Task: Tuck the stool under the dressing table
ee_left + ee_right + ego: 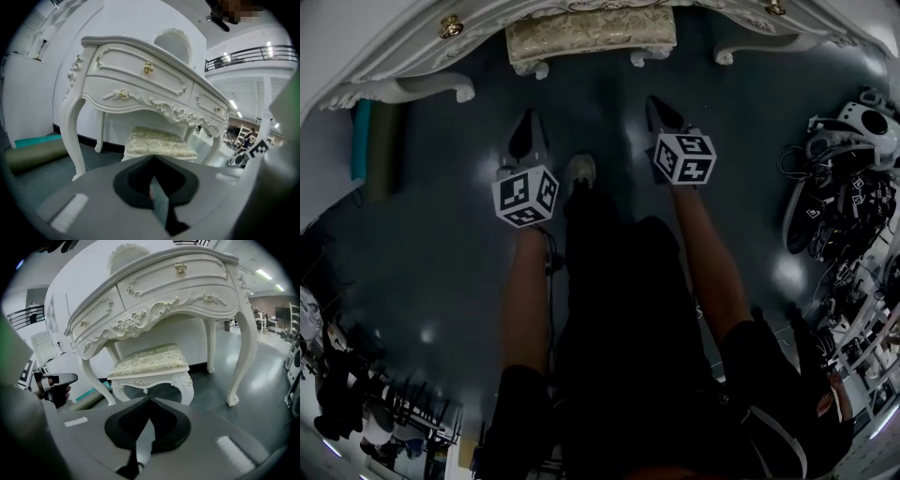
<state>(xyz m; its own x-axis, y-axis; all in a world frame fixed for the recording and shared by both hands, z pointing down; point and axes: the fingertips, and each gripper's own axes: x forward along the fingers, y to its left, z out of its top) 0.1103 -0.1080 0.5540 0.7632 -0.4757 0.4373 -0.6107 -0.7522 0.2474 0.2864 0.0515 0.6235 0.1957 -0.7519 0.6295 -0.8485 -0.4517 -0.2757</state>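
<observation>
The white carved dressing table [403, 66] runs along the top of the head view. The stool [591, 36], white with a cream patterned cushion, stands between the table's legs, its front part showing past the table's edge. My left gripper [527, 127] and right gripper [659, 105] hang side by side above the dark floor, a short way back from the stool, both shut with nothing in them. Beyond my left gripper [152, 185], its own view has the stool [159, 143] below the table's drawers [140, 79]. The right gripper view, past its closed gripper [149, 405], has the stool [150, 364] and table [164, 291].
An olive roll [382, 141] and a teal mat lie by the table's left leg; the roll [33, 157] is also in the left gripper view. A heap of headsets and cables [844, 178] fills the right side. The person's shoe [581, 169] is between the grippers.
</observation>
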